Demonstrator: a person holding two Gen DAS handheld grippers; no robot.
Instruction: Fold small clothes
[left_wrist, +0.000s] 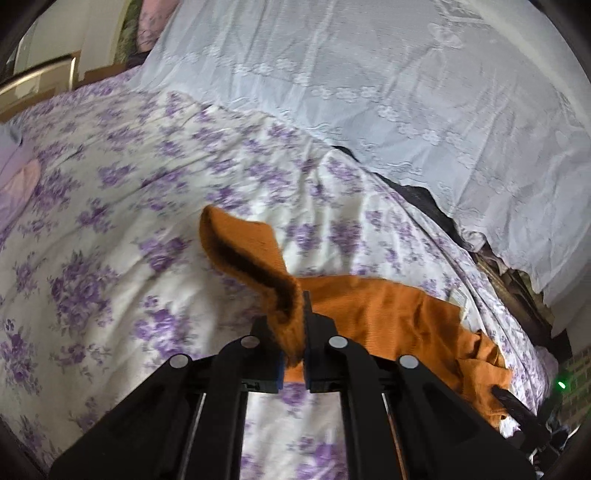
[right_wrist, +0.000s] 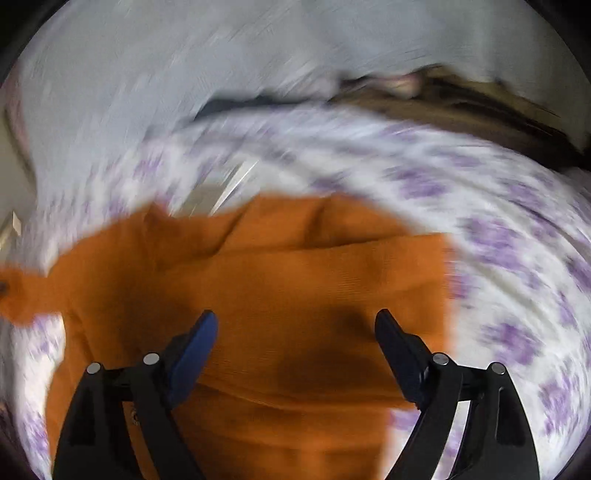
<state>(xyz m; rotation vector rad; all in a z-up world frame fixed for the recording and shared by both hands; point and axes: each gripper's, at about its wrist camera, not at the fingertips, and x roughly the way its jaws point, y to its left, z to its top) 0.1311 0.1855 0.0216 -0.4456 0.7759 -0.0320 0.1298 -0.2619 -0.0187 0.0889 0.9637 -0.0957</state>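
Observation:
An orange garment (left_wrist: 388, 314) lies on a bed with a white sheet printed with purple flowers (left_wrist: 110, 221). My left gripper (left_wrist: 295, 332) is shut on one end of the orange garment and holds that part lifted, so a flap sticks up to the left. In the right wrist view the orange garment (right_wrist: 277, 288) lies spread and creased below my right gripper (right_wrist: 295, 321), which is open and empty just above the cloth. That view is blurred by motion.
A pale blue lace-patterned cover (left_wrist: 369, 74) lies over the far part of the bed. A dark gap (left_wrist: 424, 199) runs along its edge. Pink cloth (left_wrist: 14, 173) sits at the far left. The flowered sheet (right_wrist: 498, 229) surrounds the garment.

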